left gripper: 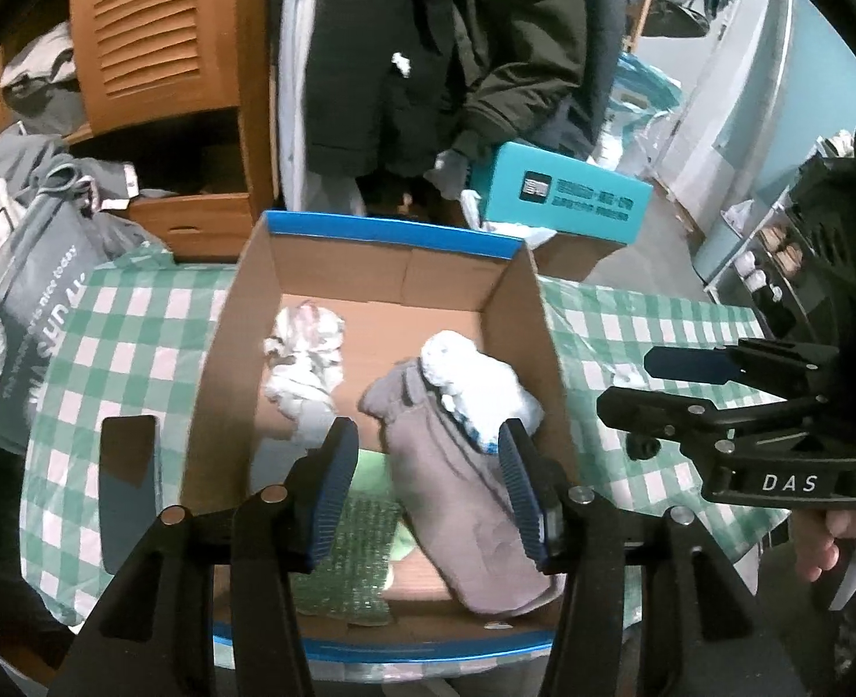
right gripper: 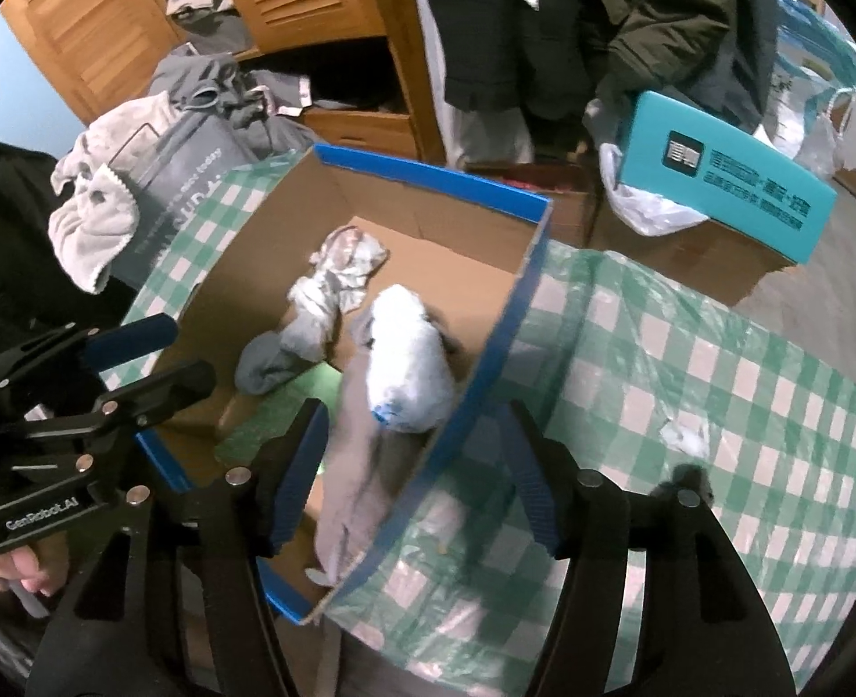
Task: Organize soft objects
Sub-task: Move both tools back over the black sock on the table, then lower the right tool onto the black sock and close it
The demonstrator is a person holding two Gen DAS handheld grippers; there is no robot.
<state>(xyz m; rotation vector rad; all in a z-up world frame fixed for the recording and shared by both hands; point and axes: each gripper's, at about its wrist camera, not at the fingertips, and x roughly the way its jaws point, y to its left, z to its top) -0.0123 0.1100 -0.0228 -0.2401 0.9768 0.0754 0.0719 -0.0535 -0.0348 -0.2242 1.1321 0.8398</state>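
An open cardboard box with a blue rim (left gripper: 390,232) (right gripper: 428,174) stands on the green-checked tablecloth. In it lie a grey-white patterned sock bundle (left gripper: 305,348) (right gripper: 335,284), a taupe cloth (left gripper: 462,493) (right gripper: 358,453), a fluffy white piece (left gripper: 474,383) (right gripper: 407,366) on top of it, and a green mesh item (left gripper: 358,552). My left gripper (left gripper: 428,493) is open above the box's near end, its jaws either side of the taupe cloth without gripping it. My right gripper (right gripper: 416,488) is open, straddling the box's right wall. Each gripper also shows in the other view (left gripper: 689,383) (right gripper: 154,360).
The checked tablecloth (left gripper: 125,313) (right gripper: 718,406) covers the table. A grey printed bag (left gripper: 38,284) and clothes lie left. A teal box (left gripper: 567,197) (right gripper: 730,174), wooden cabinet (left gripper: 160,29), hanging dark coats (left gripper: 428,46) stand behind. A small white scrap (right gripper: 683,435) lies on the cloth.
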